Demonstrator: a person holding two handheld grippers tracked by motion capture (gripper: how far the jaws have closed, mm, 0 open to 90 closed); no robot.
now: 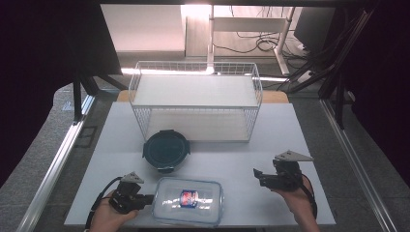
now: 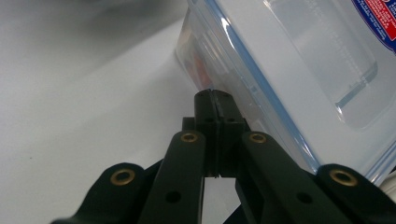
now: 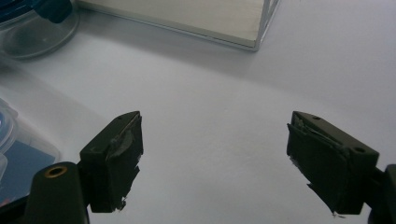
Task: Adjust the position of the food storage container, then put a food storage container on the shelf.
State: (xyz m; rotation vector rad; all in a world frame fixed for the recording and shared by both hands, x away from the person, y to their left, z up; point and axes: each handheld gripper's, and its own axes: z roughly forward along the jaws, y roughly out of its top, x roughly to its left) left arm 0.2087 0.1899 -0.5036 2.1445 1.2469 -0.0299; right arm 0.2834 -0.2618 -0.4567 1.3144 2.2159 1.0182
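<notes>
Clear rectangular container lies just ahead of the left gripper, long axis pointed across toward the right gripper. Left jaws are seen pressed together against its end, nothing between. Right jaws are held apart, well clear.

Left gripper sits low with jaws pressed together – right gripper is held out wide, jaws spread apart.
</notes>
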